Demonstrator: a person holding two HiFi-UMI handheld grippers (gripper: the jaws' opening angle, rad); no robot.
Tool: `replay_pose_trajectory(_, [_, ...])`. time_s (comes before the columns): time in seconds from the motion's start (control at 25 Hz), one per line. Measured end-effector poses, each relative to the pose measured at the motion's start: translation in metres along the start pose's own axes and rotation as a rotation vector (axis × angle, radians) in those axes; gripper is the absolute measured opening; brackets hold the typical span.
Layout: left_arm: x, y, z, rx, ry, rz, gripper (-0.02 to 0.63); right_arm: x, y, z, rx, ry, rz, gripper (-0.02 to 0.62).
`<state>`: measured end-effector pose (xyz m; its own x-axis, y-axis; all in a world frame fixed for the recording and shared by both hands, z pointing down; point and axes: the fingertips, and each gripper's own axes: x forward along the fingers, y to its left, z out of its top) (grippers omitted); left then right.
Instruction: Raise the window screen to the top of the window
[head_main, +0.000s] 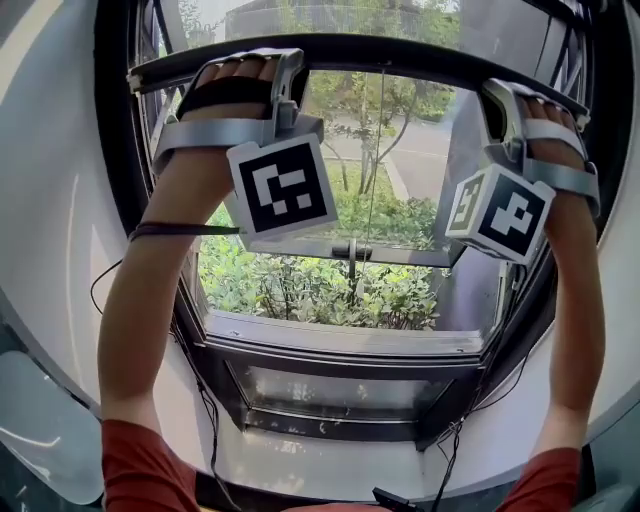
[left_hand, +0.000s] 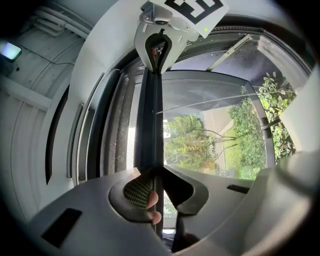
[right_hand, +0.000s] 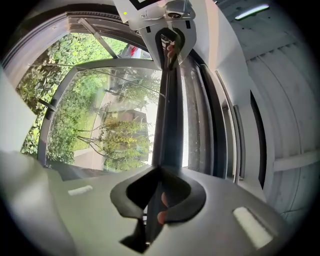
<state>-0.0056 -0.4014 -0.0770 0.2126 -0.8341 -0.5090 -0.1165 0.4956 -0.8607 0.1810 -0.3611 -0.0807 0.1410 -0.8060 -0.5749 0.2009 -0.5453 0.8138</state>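
While the left tongs (left_hand: 153, 172) and the right tongs (right_hand: 160, 170) each stand nearly closed, clamped on the screen bar (head_main: 400, 55), the lift step is in hand. In the head view the bar spans the window (head_main: 340, 350) from 10 to 2 o'clock, near the top. The next move likely calls for an even upward push at both ends.
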Motion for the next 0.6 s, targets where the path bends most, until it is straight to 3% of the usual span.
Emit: replay_pose_trajectory(0.6, [0.047, 0.071, 0.006, -0.015, 0.019, 0.05, 0.063, 0.054, -0.067, -0.007, -0.034, 0.043, -0.016, 0.037])
